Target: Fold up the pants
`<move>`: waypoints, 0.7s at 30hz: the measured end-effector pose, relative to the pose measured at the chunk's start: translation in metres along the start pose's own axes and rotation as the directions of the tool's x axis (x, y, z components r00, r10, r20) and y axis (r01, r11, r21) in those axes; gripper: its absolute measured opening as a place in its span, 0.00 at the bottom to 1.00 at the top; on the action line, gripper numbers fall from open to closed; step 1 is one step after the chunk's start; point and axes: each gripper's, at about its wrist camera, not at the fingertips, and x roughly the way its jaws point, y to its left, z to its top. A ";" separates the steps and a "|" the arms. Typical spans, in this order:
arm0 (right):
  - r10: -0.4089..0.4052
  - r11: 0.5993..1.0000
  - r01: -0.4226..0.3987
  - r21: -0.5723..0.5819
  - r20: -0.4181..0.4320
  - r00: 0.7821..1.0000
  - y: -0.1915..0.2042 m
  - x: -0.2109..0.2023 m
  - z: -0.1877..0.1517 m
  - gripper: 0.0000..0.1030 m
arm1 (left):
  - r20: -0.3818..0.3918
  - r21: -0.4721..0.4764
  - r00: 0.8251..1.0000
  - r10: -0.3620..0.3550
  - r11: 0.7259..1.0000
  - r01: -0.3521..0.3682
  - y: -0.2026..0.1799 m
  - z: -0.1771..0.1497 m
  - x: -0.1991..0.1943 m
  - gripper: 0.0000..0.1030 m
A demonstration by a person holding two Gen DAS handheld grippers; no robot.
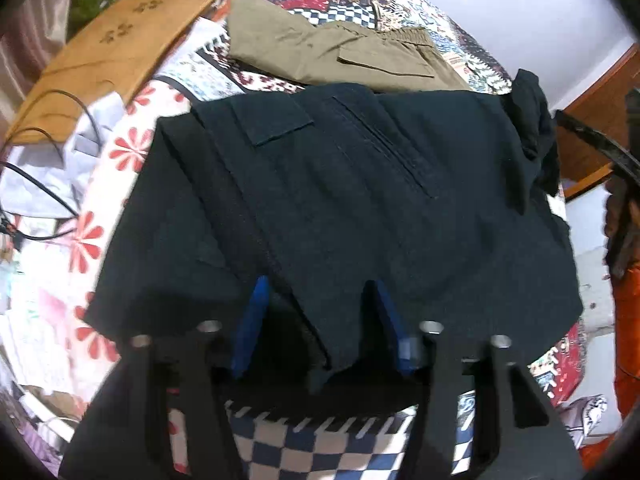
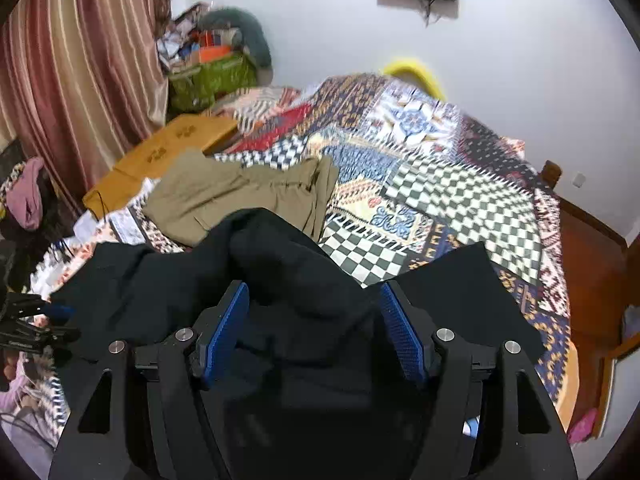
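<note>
At the far left of the left wrist view, black cables (image 1: pixel 44 184) lie across white cloth beside a tan board (image 1: pixel 120 48) that rests on the bed's patchwork quilt (image 1: pixel 420 8). Next come the black pants (image 1: pixel 340 200), spread flat on the quilt in a folded stack, a pocket flap facing up. Behind them lie folded khaki pants (image 1: pixel 340 56), touching the black pants' far edge. The left hand-held gripper (image 1: pixel 320 328) sits over the near edge of the black pants; its blue pads stand apart with cloth between them, and they do not appear to press it, so it looks released.

In the right wrist view, a striped curtain (image 2: pixel 80 60) hangs at the left, with a green bag (image 2: pixel 208 80) beside it. The right hand-held gripper (image 2: pixel 314 332) is released, its pads wide apart, with a bunched part of the black pants (image 2: pixel 160 280) lying loose between them.
</note>
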 end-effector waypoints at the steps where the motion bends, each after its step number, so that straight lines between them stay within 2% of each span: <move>1: 0.004 1.000 -0.004 -0.002 -0.028 1.000 0.000 0.012 0.003 0.63 | 0.004 0.006 1.000 0.004 1.000 -0.004 -0.002 0.000 0.000 0.36; 3: 0.008 1.000 -0.008 -0.002 -0.064 0.998 -0.002 0.027 0.004 0.63 | 0.013 0.012 1.000 0.012 1.000 -0.012 -0.005 0.001 0.001 0.29; 7: 0.007 1.000 -0.007 0.003 -0.105 0.994 -0.002 0.049 0.000 0.62 | 0.027 -0.008 1.000 0.013 1.000 -0.012 0.000 0.004 -0.003 0.19; 8: 0.010 1.000 -0.010 0.005 -0.104 0.994 -0.002 0.050 -0.001 0.58 | 0.033 -0.008 0.999 0.010 1.000 -0.009 0.000 0.005 -0.004 0.17; 10: 0.023 1.000 -0.022 0.004 -0.100 0.995 -0.001 0.049 -0.005 0.26 | 0.057 0.010 0.998 0.013 1.000 -0.014 -0.003 0.006 -0.011 0.15; 12: 0.029 1.000 -0.029 0.005 -0.102 0.994 -0.001 0.046 -0.007 0.12 | 0.084 0.030 0.996 0.025 0.999 -0.028 -0.007 0.007 -0.019 0.13; 15: 0.020 1.000 -0.021 -0.015 -0.069 0.997 0.002 0.032 -0.011 0.08 | 0.138 0.067 0.989 0.056 0.996 -0.066 -0.013 0.012 -0.034 0.13; 21: 0.034 0.999 -0.034 -0.004 0.004 0.999 0.004 -0.006 -0.013 0.08 | 0.220 0.094 0.970 0.101 0.988 -0.124 -0.013 0.022 -0.063 0.12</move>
